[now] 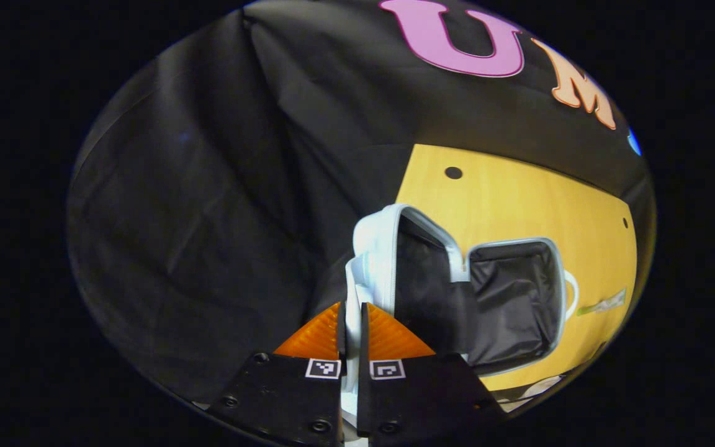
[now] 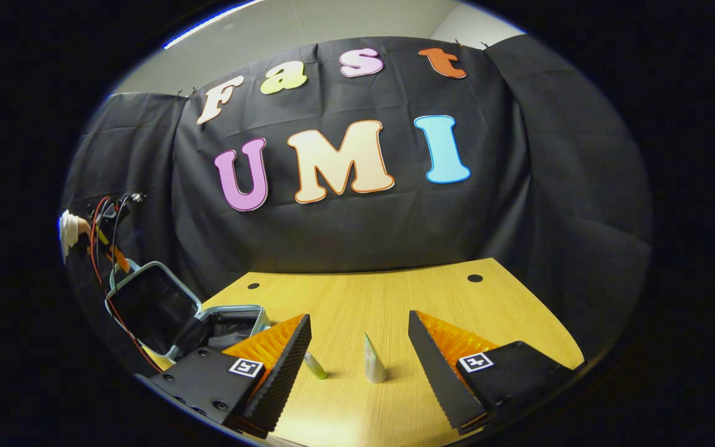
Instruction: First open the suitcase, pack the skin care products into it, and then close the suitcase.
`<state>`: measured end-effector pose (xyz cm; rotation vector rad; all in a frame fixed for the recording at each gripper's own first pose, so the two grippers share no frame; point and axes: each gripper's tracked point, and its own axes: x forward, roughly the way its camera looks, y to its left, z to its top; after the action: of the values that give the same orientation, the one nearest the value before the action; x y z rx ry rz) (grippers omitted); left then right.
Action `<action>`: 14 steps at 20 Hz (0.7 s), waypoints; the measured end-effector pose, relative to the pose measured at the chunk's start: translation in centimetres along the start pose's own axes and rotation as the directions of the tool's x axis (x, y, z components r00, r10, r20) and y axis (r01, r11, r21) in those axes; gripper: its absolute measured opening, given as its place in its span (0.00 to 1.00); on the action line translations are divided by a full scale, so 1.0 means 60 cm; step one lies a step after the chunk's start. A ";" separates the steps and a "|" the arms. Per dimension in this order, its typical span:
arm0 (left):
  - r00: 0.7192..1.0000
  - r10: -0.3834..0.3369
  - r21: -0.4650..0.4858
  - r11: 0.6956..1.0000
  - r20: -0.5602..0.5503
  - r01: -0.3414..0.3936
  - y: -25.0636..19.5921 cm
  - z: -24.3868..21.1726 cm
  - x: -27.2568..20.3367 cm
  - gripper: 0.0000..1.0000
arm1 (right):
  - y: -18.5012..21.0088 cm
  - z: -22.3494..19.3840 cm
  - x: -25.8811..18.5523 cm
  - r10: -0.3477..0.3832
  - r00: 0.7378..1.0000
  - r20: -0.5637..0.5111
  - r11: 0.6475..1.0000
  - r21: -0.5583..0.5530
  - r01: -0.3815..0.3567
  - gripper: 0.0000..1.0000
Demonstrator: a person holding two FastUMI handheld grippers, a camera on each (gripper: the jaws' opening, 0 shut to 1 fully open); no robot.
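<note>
Suitcase point(image 1: 457, 279) lies open on the wooden table point(image 1: 519, 192), its lid point(image 1: 382, 248) raised and pinched at the rim between the closed fingers of the left gripper point(image 1: 351, 335), so opening looks done. Packing has not begun: its dark lining is bare, and two skin care tubes point(image 2: 373, 360) stand on the table right of the suitcase, between the wide-open, empty fingers of the right gripper point(image 2: 357, 347); closing comes after

Even overhead light, table point(image 2: 395, 298) glowing bright ahead of the right gripper point(image 2: 357, 354), soft short shadows beneath it, black cloth point(image 1: 208, 186) dim, strong fisheye bending at edges, focus sharp, no glare
</note>
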<state>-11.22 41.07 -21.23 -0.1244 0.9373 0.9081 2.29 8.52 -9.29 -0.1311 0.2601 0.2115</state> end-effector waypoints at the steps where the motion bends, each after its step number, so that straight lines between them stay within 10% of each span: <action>1: 1.000 0.015 -0.015 1.000 0.002 -0.014 0.016 -0.009 0.020 0.02 | -0.003 0.004 0.000 -0.014 1.000 0.004 1.000 -0.011 0.014 0.98; 14: 0.978 0.058 -0.077 0.994 -0.201 -0.075 0.064 -0.218 0.254 0.02 | 0.004 0.000 0.019 -0.087 0.996 -0.026 0.996 -0.026 0.086 0.94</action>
<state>-18.36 46.93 -39.46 -0.2605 1.0941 1.0110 3.31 9.00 -9.63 -0.1695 0.2787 0.1267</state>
